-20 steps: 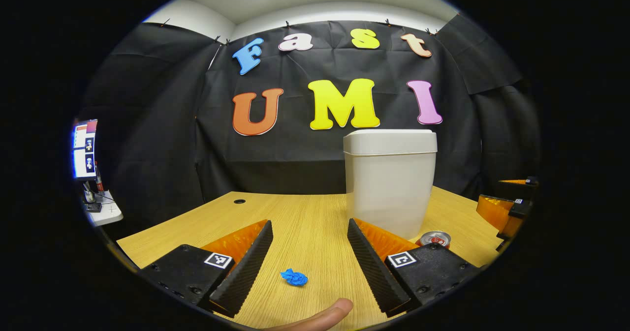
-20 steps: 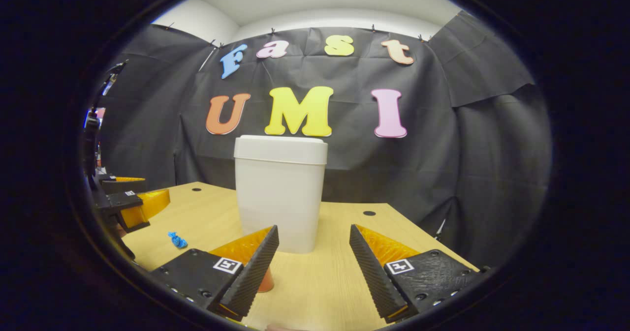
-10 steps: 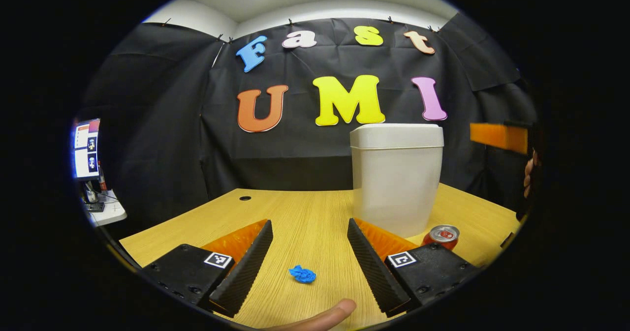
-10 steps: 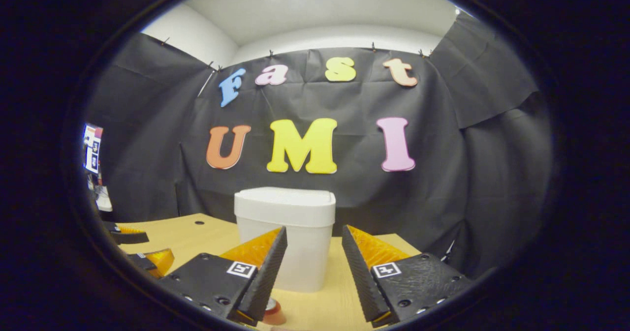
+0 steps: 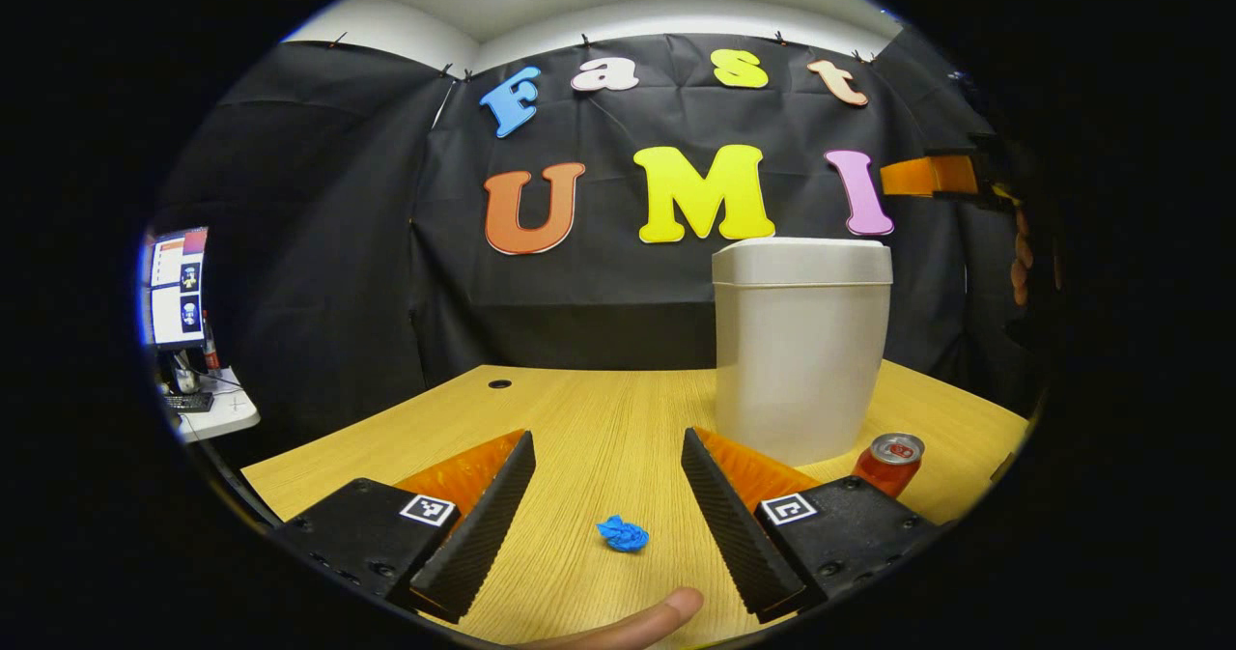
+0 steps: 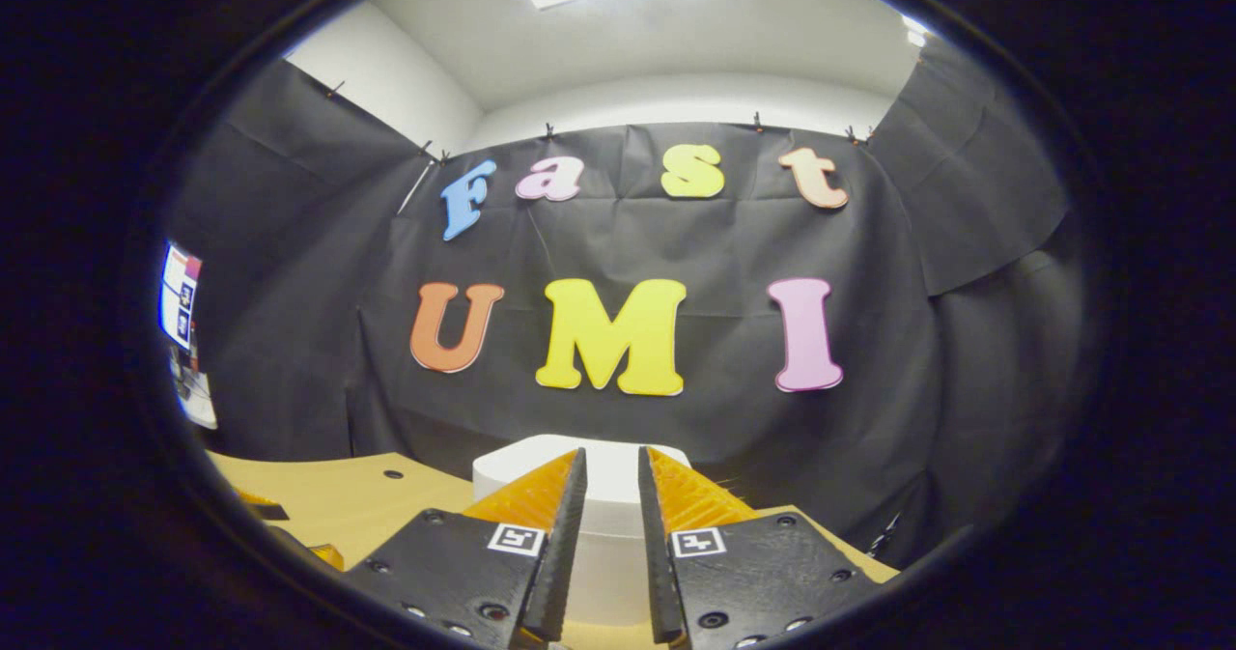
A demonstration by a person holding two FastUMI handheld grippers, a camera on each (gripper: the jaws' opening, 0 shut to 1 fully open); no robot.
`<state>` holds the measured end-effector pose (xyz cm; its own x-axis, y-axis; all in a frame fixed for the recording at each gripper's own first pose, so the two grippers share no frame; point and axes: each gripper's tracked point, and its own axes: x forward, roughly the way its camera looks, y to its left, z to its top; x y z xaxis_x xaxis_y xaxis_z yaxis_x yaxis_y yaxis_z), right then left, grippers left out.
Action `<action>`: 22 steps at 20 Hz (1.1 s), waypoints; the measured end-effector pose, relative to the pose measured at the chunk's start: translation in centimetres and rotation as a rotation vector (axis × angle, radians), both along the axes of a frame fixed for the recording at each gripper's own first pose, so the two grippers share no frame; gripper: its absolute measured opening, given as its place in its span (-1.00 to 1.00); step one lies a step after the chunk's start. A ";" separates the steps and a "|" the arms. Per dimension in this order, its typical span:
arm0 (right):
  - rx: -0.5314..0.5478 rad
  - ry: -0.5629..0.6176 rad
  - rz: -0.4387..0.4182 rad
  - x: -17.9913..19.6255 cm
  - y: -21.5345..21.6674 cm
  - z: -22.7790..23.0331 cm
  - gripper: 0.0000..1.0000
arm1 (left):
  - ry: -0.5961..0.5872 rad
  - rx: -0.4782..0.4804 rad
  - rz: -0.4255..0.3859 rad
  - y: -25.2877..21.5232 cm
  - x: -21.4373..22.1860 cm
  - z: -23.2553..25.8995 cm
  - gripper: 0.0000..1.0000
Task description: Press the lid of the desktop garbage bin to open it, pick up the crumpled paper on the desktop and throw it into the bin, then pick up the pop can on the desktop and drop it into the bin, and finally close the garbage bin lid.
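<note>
The white bin (image 5: 801, 360) stands on the wooden desk (image 5: 579, 409), right of centre in the left gripper view, with its lid (image 5: 801, 259) down. A blue crumpled paper (image 5: 623, 534) lies close ahead of my open left gripper (image 5: 606, 438), between its fingers' lines. The red pop can (image 5: 890, 462) stands upright at the bin's front right. My right gripper (image 5: 932, 177) hovers above and to the right of the lid. In the right gripper view, that gripper (image 6: 611, 457) is nearly shut with nothing in the narrow gap, just above the lid (image 6: 497, 465).
A monitor (image 5: 179, 288) and a small white side table (image 5: 217, 413) stand beyond the desk's left edge. A person's hand (image 5: 1019, 264) holds the right gripper, and a fingertip (image 5: 637, 621) shows under the left gripper. Black cloth walls the back.
My right gripper has risen from desk height to above the bin lid, and its fingers have drawn close together. The left gripper has drifted slightly left and stays open.
</note>
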<state>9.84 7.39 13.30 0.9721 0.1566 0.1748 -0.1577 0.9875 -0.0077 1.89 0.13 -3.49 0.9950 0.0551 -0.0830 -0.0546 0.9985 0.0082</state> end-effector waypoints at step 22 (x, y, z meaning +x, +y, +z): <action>0.090 0.391 0.036 7.8 3.0 -0.5 -1.00 | -0.083 0.031 -0.013 1.5 -1.4 2.9 0.96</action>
<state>17.67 10.41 12.81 0.9621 0.1929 -0.1930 -0.1662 0.9752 0.1461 0.47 1.58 -0.57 0.9991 0.0431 0.0008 -0.0432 0.9984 0.0356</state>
